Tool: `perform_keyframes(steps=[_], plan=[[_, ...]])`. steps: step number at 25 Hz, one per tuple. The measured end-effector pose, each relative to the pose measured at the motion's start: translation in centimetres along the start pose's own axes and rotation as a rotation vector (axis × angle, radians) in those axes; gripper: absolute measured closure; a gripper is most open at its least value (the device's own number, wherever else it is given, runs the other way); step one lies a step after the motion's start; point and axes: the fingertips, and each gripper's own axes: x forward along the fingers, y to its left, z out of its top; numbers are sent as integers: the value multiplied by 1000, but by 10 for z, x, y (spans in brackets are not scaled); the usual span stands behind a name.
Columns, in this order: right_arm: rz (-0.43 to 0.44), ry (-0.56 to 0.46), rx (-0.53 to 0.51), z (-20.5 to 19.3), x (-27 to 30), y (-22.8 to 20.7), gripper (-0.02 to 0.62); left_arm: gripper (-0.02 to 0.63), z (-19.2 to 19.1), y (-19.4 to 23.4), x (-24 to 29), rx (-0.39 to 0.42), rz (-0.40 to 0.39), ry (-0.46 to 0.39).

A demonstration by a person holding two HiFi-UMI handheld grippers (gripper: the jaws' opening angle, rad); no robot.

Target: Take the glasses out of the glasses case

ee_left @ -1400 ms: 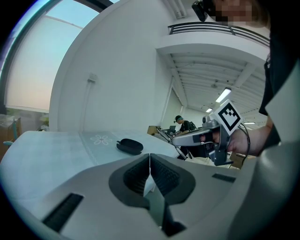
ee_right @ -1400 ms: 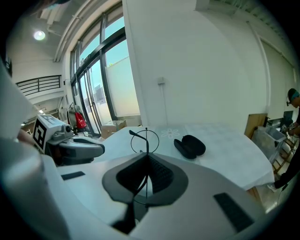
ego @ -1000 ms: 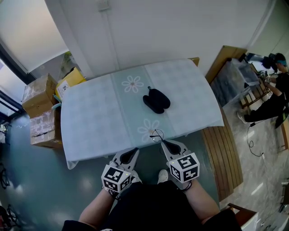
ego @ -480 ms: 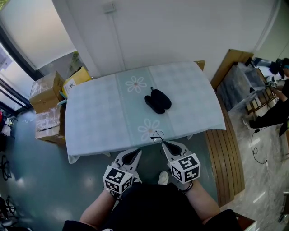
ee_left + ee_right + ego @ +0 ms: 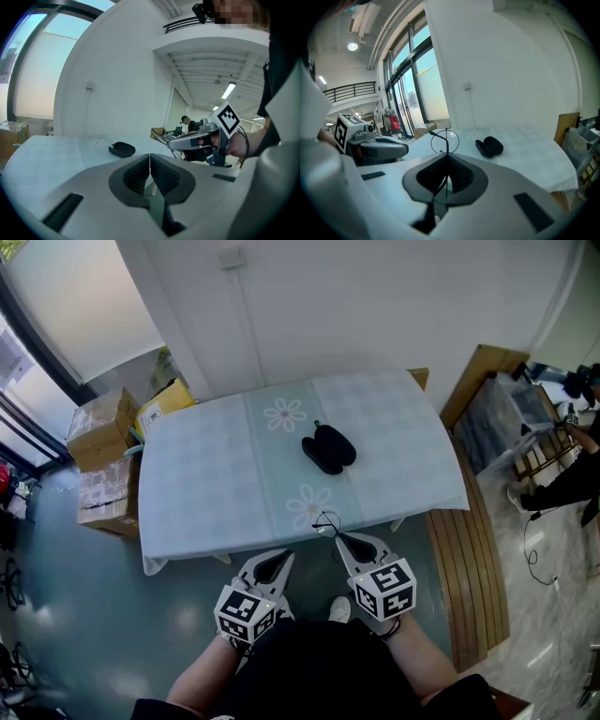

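At the lower middle of the head view, both grippers hang just off the near edge of the table, and over the last second they have hardly shifted. Only the camera has drifted a little, sliding the cardboard boxes at the left of the frame.

The left gripper sits left of centre, pointing up the frame toward the table. Its own view shows the ribbed pads pressed together with nothing between them, so it is closed and idle.

Just to its right, the right gripper is angled slightly inward, its tip over the table's near edge. Its jaws are clamped on the thin wire frame of the glasses. In the right gripper view one round lens stands above the jaw tips and a temple arm runs down through the pads.

Further up the frame, well apart from both grippers, the black glasses case lies open on the middle of the tablecloth.

With the glasses already clear of the case and nothing moving, the removal looks finished. This reads as a hold at the end of the task.
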Motion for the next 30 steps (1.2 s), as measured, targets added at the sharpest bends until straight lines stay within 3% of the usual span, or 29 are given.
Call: perform_keyframes(steps=[30], plan=[[8, -2, -9, 2, 7, 12, 571, 577, 2, 7, -10, 1, 4, -14]])
